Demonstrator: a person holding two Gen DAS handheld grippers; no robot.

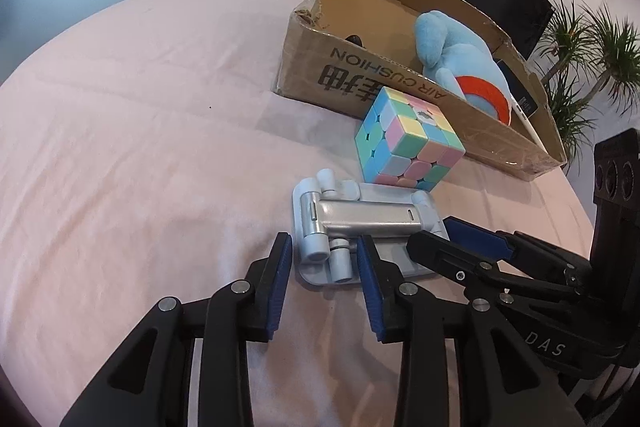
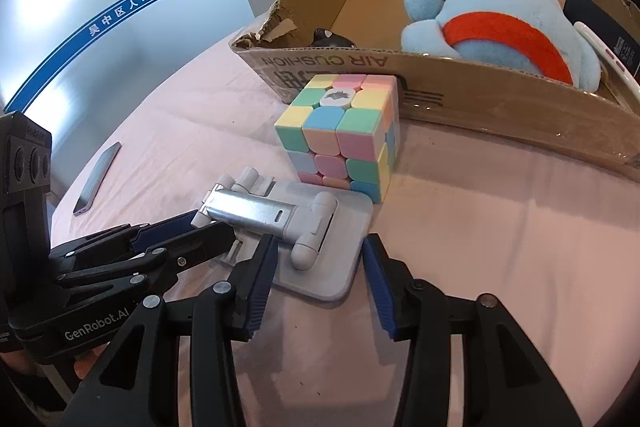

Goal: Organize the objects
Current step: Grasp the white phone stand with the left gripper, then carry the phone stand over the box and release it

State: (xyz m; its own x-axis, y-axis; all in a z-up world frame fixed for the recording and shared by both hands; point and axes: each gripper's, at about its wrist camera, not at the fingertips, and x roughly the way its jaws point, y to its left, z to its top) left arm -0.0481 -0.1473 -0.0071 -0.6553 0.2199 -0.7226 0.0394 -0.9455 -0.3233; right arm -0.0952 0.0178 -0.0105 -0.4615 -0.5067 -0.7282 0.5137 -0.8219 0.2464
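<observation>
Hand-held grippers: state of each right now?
Left hand-held gripper: open, straddling the phone stand, holding nothing.
Right hand-held gripper: open around the stand's base plate, holding nothing.

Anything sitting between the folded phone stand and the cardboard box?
Yes. The pastel cube stands directly between the folded phone stand and the cardboard box near wall, against its front. Both grippers, left and right, flank the stand unobstructed.
</observation>
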